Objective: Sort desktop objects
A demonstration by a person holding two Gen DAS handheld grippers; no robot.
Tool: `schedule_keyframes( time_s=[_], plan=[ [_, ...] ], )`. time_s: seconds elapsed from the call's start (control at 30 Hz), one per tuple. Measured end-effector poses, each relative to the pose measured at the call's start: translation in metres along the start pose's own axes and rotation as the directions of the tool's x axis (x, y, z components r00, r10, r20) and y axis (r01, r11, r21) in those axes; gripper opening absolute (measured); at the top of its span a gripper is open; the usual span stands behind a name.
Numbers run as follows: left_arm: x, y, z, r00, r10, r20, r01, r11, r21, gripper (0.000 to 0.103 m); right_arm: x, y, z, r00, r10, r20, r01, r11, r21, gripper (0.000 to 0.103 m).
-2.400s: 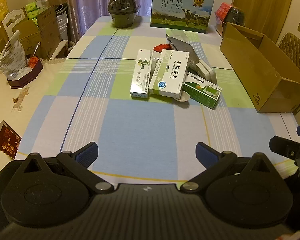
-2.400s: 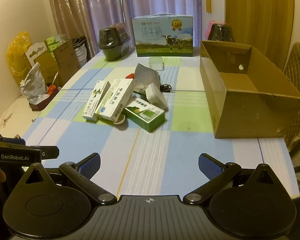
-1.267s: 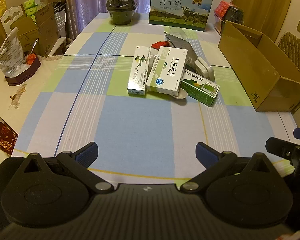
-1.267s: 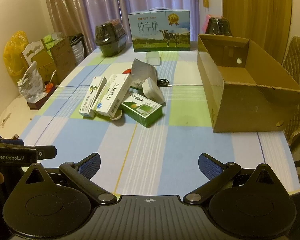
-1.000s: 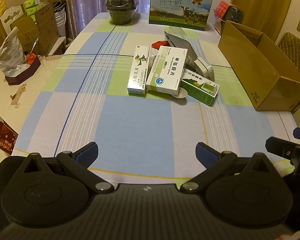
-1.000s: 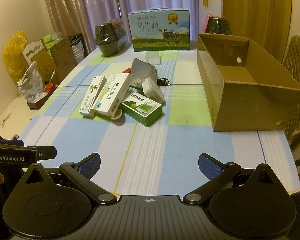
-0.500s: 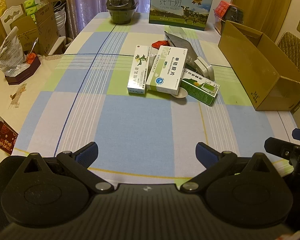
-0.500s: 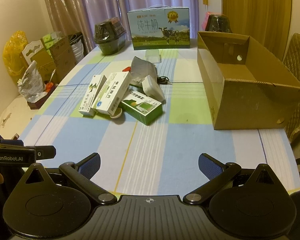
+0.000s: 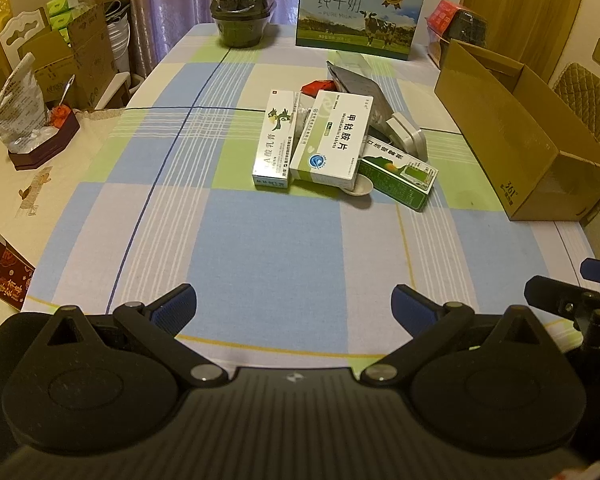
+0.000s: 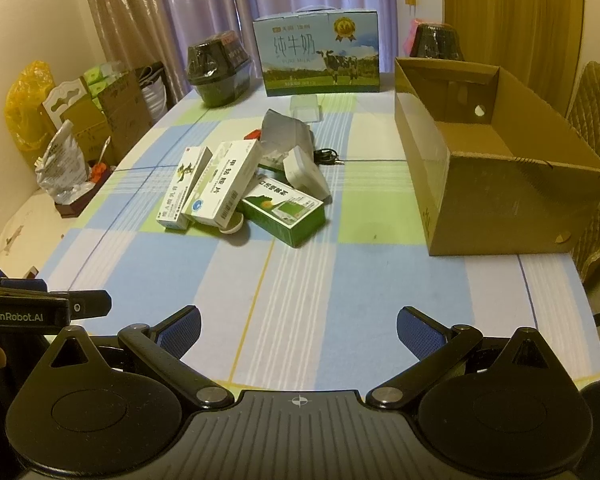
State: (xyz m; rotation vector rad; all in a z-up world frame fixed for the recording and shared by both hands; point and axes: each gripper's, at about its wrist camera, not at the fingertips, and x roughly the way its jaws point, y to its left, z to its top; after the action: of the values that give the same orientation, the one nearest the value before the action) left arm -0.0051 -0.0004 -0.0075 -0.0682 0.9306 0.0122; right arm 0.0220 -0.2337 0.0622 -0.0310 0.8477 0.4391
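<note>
A heap of small packages lies near the middle of the tabletop (image 9: 260, 248), which is covered by a blue, green and white checked cloth. On the heap's left is a narrow white carton with a green leaf motif (image 9: 275, 145) (image 10: 182, 188), lying flat. Leaning over it is a wider white-and-green medicine box with a blue round logo (image 9: 333, 139) (image 10: 222, 184), tilted, its near end resting on a small white dish (image 10: 231, 225). To the right a dark green rectangular box with a white label (image 9: 396, 173) (image 10: 285, 211) lies flat at an angle. Behind these sit a crumpled grey foil pouch (image 10: 286, 134), a white plug-like block (image 10: 305, 174) touching the green box, a small red item (image 9: 316, 87) and a black coiled cable (image 10: 327, 156).

An open brown cardboard box (image 10: 496, 164) stands to the right of the heap, well apart from it. A blue milk carton printed with cows (image 10: 320, 54) and a dark wrapped tub (image 10: 218, 70) stand at the far end.

The left claw (image 9: 294, 306) hovers above the near edge of the cloth, spread wide with nothing between its blue pads. The right claw (image 10: 298, 330) is likewise spread wide and empty, well short of the heap.
</note>
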Motion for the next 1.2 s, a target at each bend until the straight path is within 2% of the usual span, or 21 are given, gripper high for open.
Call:
schedule_keyframes(
  time_s=[0.27, 0.6, 0.77, 0.9, 1.1, 1.2],
  plan=[
    [-0.002, 0.003, 0.003, 0.999, -0.039, 0.006, 0.039, 0.999, -0.011, 0.102, 0.000, -0.002, -0.002, 1.000, 0.002, 0.002, -0.002, 1.000, 0.006, 0.101],
    [0.005, 0.013, 0.013, 1.000, -0.028, 0.008, 0.028, 1.000, 0.014, 0.102, 0.004, -0.002, 0.002, 0.999, -0.009, 0.042, 0.012, 0.998, -0.067, 0.101],
    [0.010, 0.020, 0.028, 0.999, -0.019, 0.040, 0.016, 0.997, 0.081, 0.102, 0.011, 0.001, 0.010, 0.997, 0.014, 0.073, -0.005, 0.992, -0.122, 0.101],
    [0.015, 0.027, 0.041, 0.998, 0.000, 0.063, -0.006, 0.995, 0.097, 0.102, 0.020, 0.003, 0.017, 0.997, 0.047, 0.068, -0.036, 0.986, -0.160, 0.101],
    [0.037, 0.034, 0.056, 0.998, 0.015, 0.055, -0.024, 0.983, 0.181, 0.102, 0.039, 0.008, 0.030, 0.996, 0.057, 0.067, -0.043, 0.979, -0.201, 0.101],
    [0.047, 0.035, 0.062, 0.999, 0.002, 0.040, -0.011, 0.978, 0.210, 0.102, 0.053, 0.010, 0.035, 0.996, 0.056, 0.067, -0.038, 0.970, -0.239, 0.101]
  ],
)
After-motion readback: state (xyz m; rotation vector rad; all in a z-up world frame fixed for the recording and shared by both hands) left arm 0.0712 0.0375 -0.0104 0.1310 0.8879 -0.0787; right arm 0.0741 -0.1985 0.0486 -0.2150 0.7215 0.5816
